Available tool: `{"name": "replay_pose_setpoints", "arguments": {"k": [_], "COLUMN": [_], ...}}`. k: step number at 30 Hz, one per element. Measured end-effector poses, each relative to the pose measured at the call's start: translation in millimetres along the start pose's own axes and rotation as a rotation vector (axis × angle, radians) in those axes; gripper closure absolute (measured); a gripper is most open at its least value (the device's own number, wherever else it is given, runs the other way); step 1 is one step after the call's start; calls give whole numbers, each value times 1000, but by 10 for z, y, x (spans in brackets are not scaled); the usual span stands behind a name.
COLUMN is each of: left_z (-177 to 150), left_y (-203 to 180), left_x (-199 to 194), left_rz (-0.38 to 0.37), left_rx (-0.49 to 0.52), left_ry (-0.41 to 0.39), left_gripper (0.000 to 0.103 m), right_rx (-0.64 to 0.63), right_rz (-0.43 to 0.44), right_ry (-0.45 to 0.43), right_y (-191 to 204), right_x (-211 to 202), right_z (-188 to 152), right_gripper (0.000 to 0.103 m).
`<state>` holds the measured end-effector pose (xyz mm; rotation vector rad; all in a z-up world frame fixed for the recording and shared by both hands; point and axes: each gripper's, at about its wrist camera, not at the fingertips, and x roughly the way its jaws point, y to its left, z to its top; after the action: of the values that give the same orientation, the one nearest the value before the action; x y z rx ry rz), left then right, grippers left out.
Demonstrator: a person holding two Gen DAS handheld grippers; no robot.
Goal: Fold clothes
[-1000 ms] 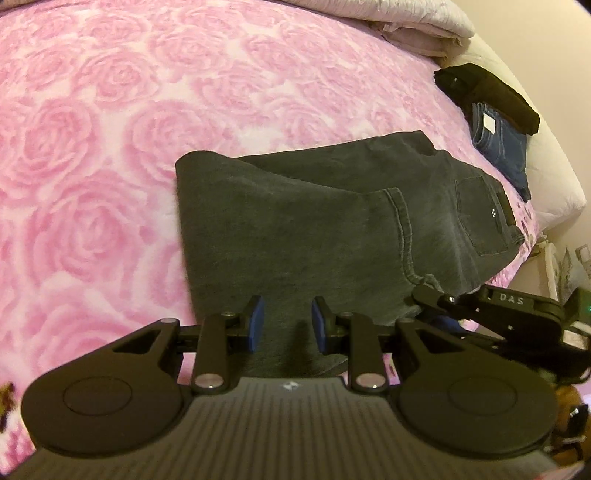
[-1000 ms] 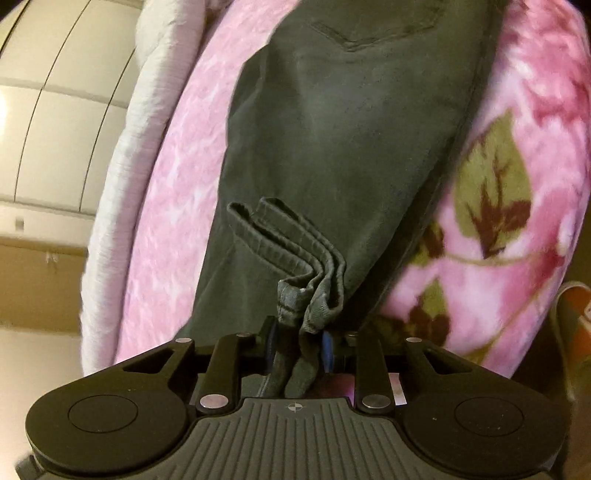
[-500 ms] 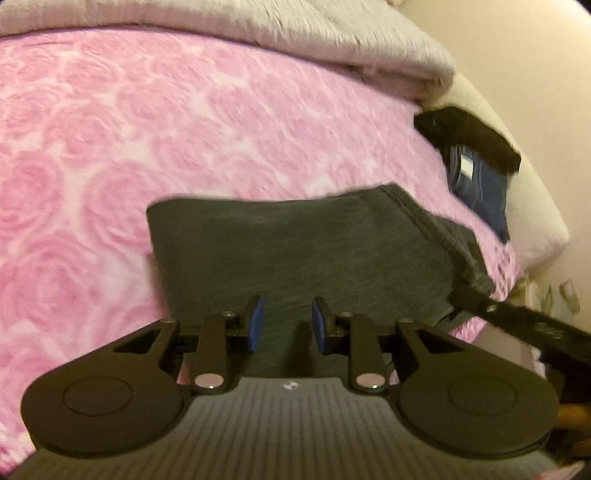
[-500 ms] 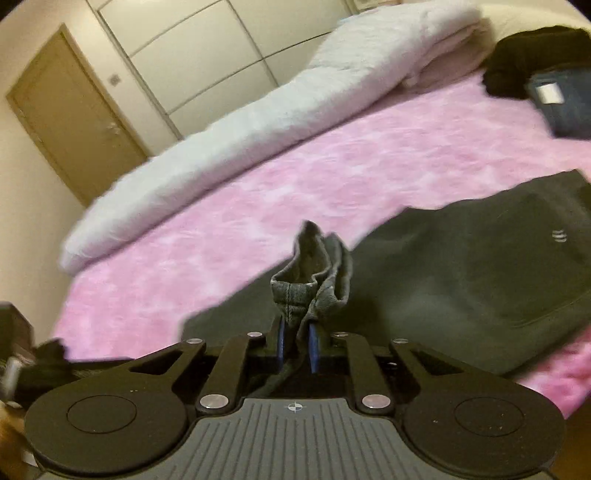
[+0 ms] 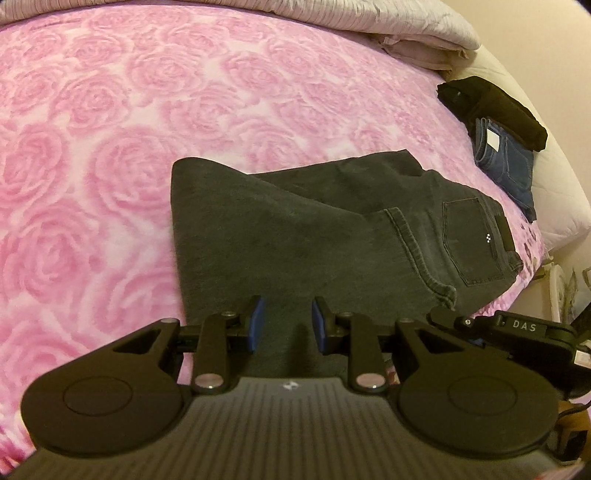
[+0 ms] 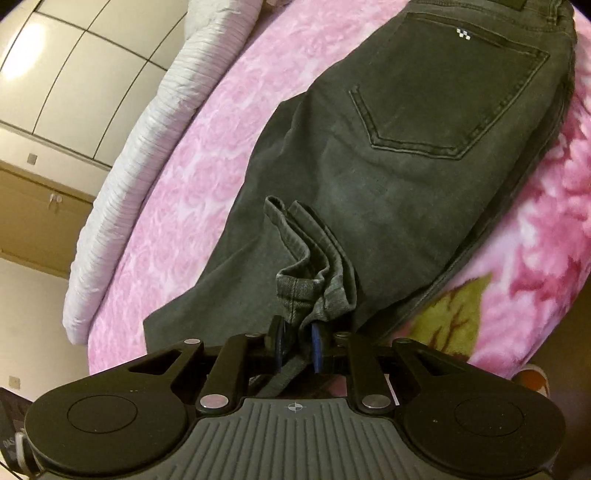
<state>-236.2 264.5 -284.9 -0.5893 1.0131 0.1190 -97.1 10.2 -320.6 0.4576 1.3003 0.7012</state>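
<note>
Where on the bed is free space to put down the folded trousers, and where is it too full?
The pink rose-patterned blanket is bare between the dark grey denim jeans and the folded grey ribbed quilt at the far edge. The right corner is crowded: a folded black garment lies on folded blue jeans.

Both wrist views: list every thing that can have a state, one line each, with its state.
Dark grey jeans: folded over, lying on the pink bedspread.
Leg hems: bunched, pinched in the right gripper.
Right gripper: shut on the hems.
Left gripper: open, empty, over the jeans.
Blue jeans: folded, under a folded black garment.
</note>
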Motion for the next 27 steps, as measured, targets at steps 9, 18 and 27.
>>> {"name": "replay_pose_setpoints", "arguments": {"k": [9,18,27], "left_z": [102,338,227], "left_y": [-133,-494,-800], "left_x": [-23,18,457], "left_rz": [-15,-101,-50], "left_rx": [31,25,64], "left_ry": [3,-47,29], "left_gripper": [81,81,81], "right_rx": [-152,-624,225], "right_rz": [-22,-81,62], "right_ry": [6,-321,-91], "right_y": [392,747,-1145], "right_x": [-178,-878,-308], "right_z": [138,456,827], "right_gripper": [91,90,82]}}
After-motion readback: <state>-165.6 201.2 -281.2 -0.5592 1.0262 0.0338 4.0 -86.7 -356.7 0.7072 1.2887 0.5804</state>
